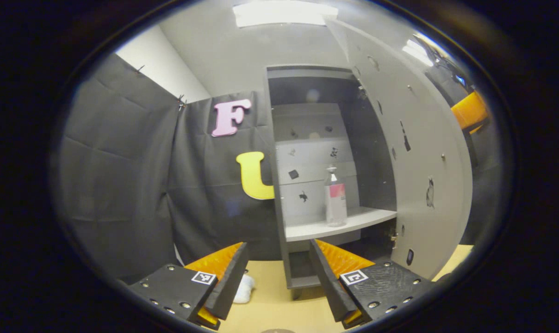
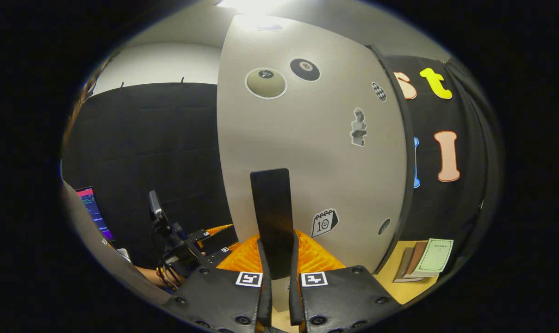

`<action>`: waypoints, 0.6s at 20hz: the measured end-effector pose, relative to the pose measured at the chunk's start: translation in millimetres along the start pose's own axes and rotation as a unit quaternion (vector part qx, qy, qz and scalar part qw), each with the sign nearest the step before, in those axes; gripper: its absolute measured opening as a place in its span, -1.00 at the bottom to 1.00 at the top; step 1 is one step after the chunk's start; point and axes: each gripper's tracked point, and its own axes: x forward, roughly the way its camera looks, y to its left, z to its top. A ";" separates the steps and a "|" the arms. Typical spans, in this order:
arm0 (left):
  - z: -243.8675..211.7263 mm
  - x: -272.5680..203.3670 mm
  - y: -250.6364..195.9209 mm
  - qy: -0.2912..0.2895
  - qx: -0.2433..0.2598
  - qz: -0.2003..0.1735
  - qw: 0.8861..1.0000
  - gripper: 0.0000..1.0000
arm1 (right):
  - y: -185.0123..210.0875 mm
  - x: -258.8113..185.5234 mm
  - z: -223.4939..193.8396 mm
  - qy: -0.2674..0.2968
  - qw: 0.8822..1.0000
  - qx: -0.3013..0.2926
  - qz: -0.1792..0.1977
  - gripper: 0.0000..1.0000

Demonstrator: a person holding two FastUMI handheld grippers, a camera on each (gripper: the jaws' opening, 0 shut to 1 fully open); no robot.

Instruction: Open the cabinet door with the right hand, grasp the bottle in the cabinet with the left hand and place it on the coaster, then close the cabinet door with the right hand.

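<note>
The grey cabinet (image 1: 279,152) stands open, its door (image 1: 418,162) swung out to the right. A clear bottle (image 1: 336,199) with a pink label stands upright on the pale shelf (image 1: 307,229). My left gripper (image 1: 278,249) is open and empty, below and in front of that shelf, well short of the bottle. In the right gripper view my right gripper (image 2: 277,273) is shut on the door's black upright handle (image 2: 271,212), against the door's sticker-covered outer face (image 2: 307,138). The left gripper (image 2: 205,240) also appears farther off there, past the door's edge.
The cabinet rests on a tan table (image 1: 270,296). A small white object (image 1: 242,289) lies by the cabinet's foot, behind my left finger. Books (image 2: 423,259) lie on the table right of the door. A lit screen (image 2: 92,210) sits far left.
</note>
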 end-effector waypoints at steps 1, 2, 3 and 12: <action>0.4 2.7 -9.9 -0.001 0.001 -0.008 1.000 0.63 | -2.1 -2.3 -0.1 -0.002 1.000 0.000 -0.004 -0.67; 0.9 4.3 -19.4 -0.001 0.001 -0.016 1.000 0.60 | -3.1 -4.0 -0.5 -0.004 1.000 -0.002 -0.010 -0.67; 0.6 5.6 -29.6 -0.001 0.000 -0.024 1.000 0.60 | -5.2 -6.2 -0.4 -0.005 1.000 -0.003 -0.015 -0.67; 3.8 17.3 -101.2 -0.002 -0.005 -0.072 0.997 0.60 | -31.0 -24.4 0.5 -0.017 0.997 -0.002 -0.077 -0.75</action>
